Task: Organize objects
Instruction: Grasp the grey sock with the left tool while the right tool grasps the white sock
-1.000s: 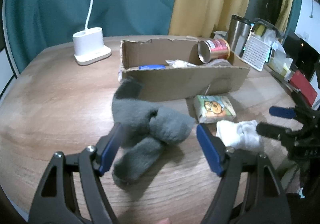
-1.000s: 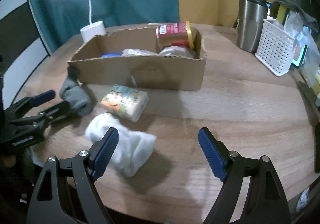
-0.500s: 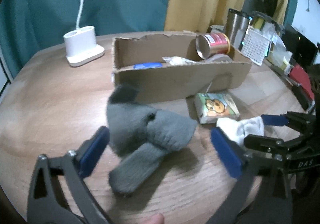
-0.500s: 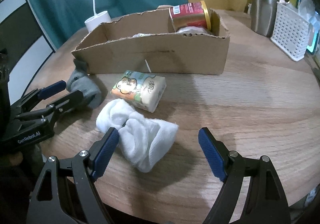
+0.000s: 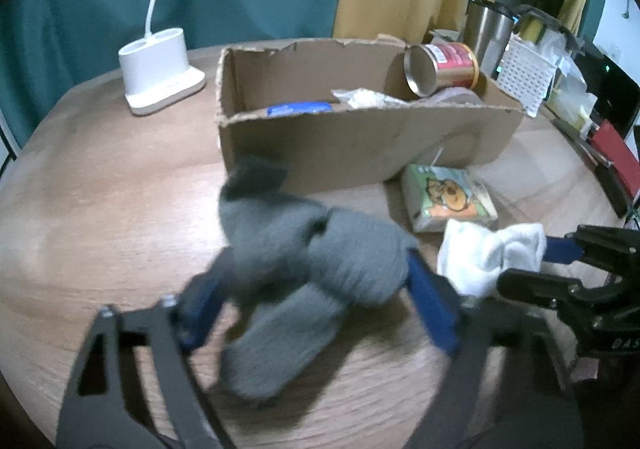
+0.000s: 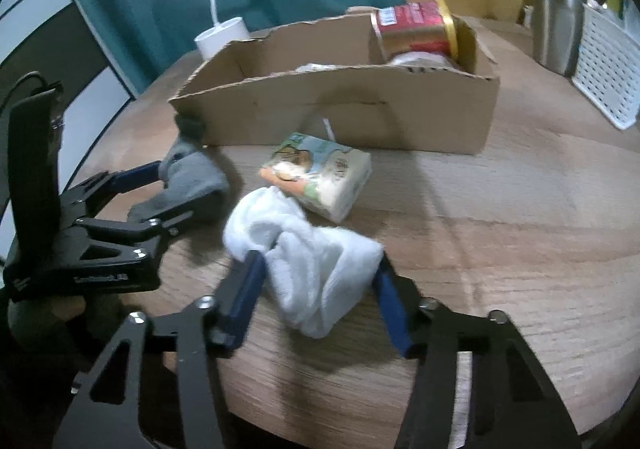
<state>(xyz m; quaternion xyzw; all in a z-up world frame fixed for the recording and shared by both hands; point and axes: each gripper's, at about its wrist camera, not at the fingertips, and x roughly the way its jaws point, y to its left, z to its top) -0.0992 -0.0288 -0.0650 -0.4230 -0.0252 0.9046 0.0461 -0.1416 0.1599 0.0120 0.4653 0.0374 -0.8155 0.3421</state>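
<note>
A grey sock bundle (image 5: 304, 261) lies on the wooden table in front of the cardboard box (image 5: 360, 145). My left gripper (image 5: 312, 305) has its blue pads against both sides of the bundle; it also shows in the right wrist view (image 6: 176, 189). A white sock bundle (image 6: 312, 261) lies to the right, by a printed tissue pack (image 6: 320, 177). My right gripper (image 6: 320, 297) has closed its pads onto the white bundle, which still rests on the table. The box holds a red can (image 5: 444, 65), a blue item and a wrapper.
A white lamp base (image 5: 160, 73) stands back left of the box. A steel tumbler (image 6: 560, 9) and a white basket (image 6: 608, 69) stand at the back right. Dark and red items (image 5: 616, 157) lie at the table's right edge.
Both grippers moved forward and narrowed. The left one now presses on the grey sock bundle, the right one on the white sock bundle. The socks stay on the table.
</note>
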